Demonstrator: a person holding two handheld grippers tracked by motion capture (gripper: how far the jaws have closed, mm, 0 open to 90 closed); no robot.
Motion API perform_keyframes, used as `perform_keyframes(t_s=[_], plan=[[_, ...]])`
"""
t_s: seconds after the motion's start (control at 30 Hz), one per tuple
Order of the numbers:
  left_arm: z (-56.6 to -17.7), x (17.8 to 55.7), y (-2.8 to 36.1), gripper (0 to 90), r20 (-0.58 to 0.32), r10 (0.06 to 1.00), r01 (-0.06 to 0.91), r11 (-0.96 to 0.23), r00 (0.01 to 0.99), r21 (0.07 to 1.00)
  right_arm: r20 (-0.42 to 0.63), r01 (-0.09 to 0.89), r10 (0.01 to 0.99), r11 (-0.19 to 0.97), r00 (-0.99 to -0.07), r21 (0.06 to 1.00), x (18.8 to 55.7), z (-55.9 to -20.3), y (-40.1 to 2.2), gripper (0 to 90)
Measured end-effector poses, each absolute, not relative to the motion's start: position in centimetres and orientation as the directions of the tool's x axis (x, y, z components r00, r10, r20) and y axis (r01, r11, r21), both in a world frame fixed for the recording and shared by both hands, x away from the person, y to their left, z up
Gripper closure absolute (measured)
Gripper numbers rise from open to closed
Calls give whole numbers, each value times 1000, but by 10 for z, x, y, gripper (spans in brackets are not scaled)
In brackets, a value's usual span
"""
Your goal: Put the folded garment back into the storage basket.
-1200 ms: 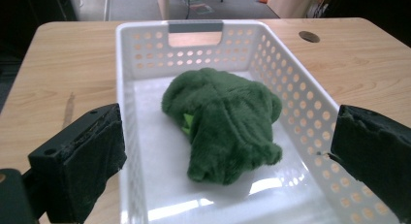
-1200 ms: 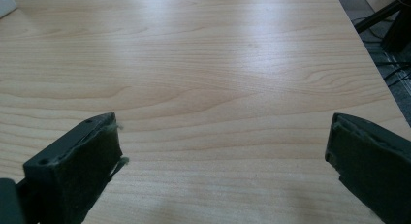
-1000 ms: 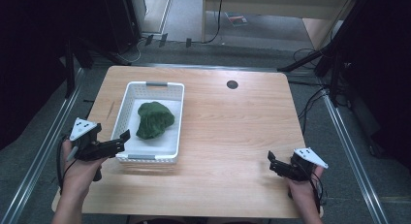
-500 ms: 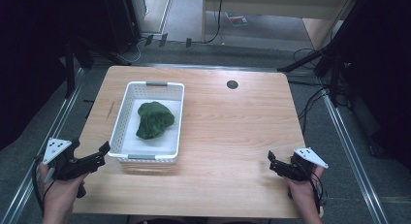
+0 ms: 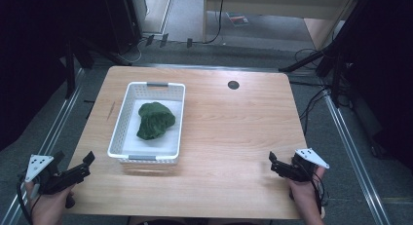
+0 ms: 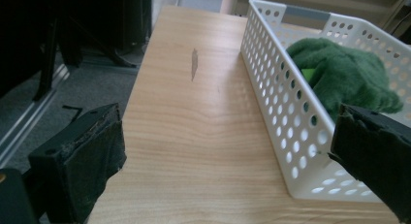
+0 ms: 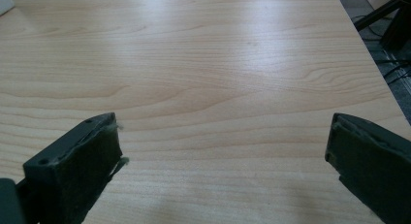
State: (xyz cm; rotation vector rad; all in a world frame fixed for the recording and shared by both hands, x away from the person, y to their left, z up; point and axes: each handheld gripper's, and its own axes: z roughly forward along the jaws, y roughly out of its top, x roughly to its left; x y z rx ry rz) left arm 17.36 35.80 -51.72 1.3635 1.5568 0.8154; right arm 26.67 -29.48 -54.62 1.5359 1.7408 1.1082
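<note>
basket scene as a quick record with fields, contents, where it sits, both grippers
basket: white, perforated walls, grey handle strips at both ends
contents: green cloth, bunched up, inside the basket
position: left half of the wooden table
left hand-held gripper: open, empty, at the table's near left corner, apart from the basket
right hand-held gripper: open, empty, over the near right of the table
other: small dark round spot on the table's far side

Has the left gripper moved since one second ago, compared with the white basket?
Yes. The left gripper was beside the white basket's near left corner; now it sits back toward the person, near the table's front left corner.
</note>
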Motion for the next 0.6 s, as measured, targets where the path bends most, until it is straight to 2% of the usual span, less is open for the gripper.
perform_keyframes(t_s=[0.3,0.53,0.6], plan=[[-539,184,357,0,-152,988,451,137,-4,882,112,516,977,-2,-181,857,267,-546,-295,0],[-551,188,353,2,-123,992,469,93,33,878,115,513,976,-5,-184,858,267,-546,-295,0],[-552,189,351,35,-114,993,489,82,35,869,115,513,976,-5,-184,858,267,-546,-295,0]])
